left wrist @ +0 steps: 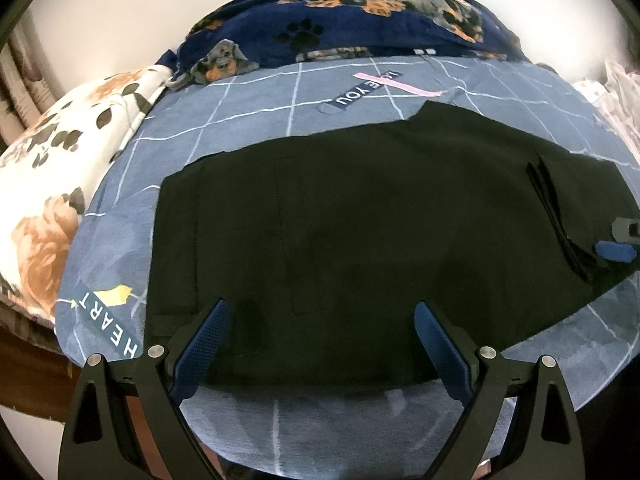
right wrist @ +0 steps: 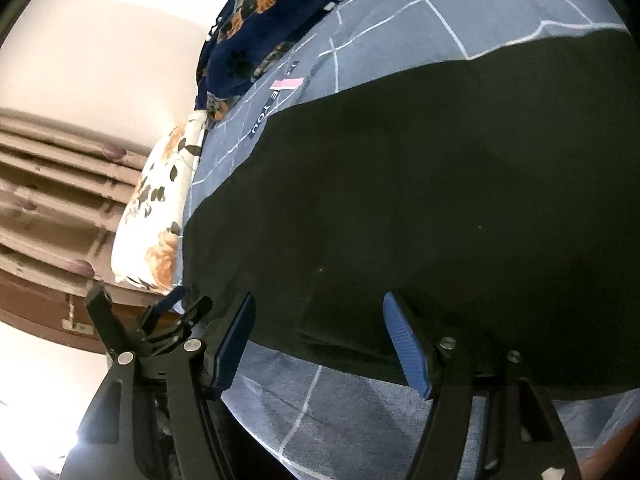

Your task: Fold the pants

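Observation:
The black pants (left wrist: 360, 220) lie flat across a blue grid-pattern bedsheet (left wrist: 248, 120), with a folded layer edge near their right end. My left gripper (left wrist: 320, 306) hovers open over the pants' near edge, nothing between its blue pads. In the right wrist view the pants (right wrist: 400, 200) fill the middle. My right gripper (right wrist: 320, 300) stands open over their near hem, pads apart and not pressing the cloth. A blue pad of the right gripper (left wrist: 616, 250) shows at the pants' right end. The left gripper (right wrist: 160, 320) appears at lower left.
A white floral pillow (left wrist: 60, 168) lies at the left end of the bed. A navy dog-print blanket (left wrist: 340, 24) is bunched along the far side. Pale curtains (right wrist: 52, 184) hang beyond the pillow. The bed's near edge drops off below the grippers.

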A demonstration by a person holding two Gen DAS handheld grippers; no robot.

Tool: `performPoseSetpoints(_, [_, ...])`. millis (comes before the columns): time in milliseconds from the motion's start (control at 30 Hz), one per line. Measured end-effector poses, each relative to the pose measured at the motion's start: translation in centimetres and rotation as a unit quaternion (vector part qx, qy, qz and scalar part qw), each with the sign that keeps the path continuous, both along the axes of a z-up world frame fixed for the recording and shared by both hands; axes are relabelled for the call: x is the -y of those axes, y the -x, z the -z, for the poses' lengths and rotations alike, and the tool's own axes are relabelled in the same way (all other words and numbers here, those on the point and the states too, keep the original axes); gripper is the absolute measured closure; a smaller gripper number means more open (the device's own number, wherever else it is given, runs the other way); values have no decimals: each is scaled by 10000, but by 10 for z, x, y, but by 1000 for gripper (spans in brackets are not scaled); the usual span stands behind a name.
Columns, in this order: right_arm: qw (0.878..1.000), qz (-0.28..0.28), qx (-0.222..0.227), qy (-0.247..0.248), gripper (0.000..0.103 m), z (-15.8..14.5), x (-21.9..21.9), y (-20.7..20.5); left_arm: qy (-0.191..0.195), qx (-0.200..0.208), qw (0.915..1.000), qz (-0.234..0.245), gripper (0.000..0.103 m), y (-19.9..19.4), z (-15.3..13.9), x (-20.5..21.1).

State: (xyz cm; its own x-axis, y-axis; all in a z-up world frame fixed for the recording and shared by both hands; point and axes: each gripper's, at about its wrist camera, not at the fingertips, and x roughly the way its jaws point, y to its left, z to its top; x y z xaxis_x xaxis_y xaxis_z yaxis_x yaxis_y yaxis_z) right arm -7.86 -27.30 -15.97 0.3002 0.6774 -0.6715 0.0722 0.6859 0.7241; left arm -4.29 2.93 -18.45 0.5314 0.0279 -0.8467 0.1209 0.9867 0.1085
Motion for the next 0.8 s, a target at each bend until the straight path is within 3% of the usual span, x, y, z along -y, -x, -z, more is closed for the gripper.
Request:
performPoseSetpoints(167, [10000,17,27,33,40,1,0,2,232,-33,9995,-201,10,-3,-4,-13])
performPoseSetpoints(367, [10000,-33,13,14,39,0,0,-1,131,-68,9997,-193,10,-3,-2,-9])
performPoseSetpoints(467, [9995,18,184,-239,40,-12,16,-5,51,-31,9999,-153,10,-2,-4,-5])
performPoseSetpoints(500, [9990,158,316,-290,42,-19,27,-6,53,-26,9999,-149,10,-2,-4,-5])
performPoseSetpoints(567, [9963,564,591,-267,63,-34,63,-9,68,-33,9998,-164,10,-3,-4,-5])
performPoseSetpoints(667, [9921,1006,739,135,85,-40,116,-14,96,-71,9997,-195,10,-3,-5,-5])
performPoseSetpoints(800, [9877,1387,566,443,90,-23,168,-20,88,-77,9997,-234,10,-4,-6,-5])
